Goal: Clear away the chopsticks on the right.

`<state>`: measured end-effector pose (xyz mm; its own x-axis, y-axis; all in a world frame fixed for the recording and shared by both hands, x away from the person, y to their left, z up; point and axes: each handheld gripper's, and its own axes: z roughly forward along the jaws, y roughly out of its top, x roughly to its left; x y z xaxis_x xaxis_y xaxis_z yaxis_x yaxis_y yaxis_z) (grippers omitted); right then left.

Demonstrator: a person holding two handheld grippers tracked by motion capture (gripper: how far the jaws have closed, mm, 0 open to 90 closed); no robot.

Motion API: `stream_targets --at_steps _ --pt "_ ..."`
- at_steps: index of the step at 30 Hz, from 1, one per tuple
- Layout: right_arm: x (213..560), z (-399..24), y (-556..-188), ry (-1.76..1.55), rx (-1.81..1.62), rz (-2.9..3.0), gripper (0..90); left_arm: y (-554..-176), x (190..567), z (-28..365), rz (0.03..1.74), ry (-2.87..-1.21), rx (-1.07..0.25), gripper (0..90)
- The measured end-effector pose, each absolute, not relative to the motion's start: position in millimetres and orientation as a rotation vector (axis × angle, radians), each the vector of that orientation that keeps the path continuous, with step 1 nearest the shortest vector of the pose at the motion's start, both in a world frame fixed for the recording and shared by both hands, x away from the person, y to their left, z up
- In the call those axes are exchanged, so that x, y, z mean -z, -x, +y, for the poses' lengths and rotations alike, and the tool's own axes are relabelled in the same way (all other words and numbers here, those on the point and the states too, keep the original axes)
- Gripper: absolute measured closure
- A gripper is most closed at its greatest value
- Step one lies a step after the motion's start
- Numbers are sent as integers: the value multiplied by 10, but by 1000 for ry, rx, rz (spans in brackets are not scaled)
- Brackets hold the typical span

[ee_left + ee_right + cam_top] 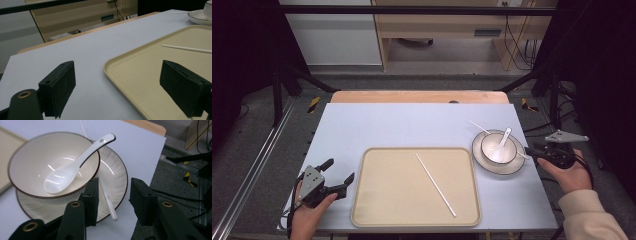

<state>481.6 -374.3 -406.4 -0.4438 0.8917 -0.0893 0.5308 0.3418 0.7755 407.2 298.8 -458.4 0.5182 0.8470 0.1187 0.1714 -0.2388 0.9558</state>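
Observation:
A beige tray (357, 192) lies in the middle of the white table (412, 122) with one white chopstick (435, 185) slanting across it. At the right a cream bowl (488, 146) stands on a plate (512, 167), and a white spoon (503, 139) rests in the bowl. A second chopstick (477, 125) lies across the plate behind the bowl. My right gripper (531, 154) hovers at the plate's right rim. In the right gripper view its jaws (115, 182) stand apart, with that chopstick's (107, 197) near end between them, beside the left pad and not pinched. My left gripper (340, 170) waits open and empty left of the tray.
The table's right edge runs just beside the plate (112, 172), with floor and cables beyond it. In the left gripper view the tray's corner (150, 65) lies between the wide jaws (117, 75). A wooden strip borders the table's far side (417, 96).

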Motion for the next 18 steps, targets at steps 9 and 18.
stream_targets --at_steps 9,18 --pt "4399 -3759 -5070 -1266 -869 2196 628 -4073 4592 2973 862 -1729 -810 130" --pt "4537 -3648 -5141 -1221 -885 2243 652 -4070 4590 2967 859 -1732 -810 131"
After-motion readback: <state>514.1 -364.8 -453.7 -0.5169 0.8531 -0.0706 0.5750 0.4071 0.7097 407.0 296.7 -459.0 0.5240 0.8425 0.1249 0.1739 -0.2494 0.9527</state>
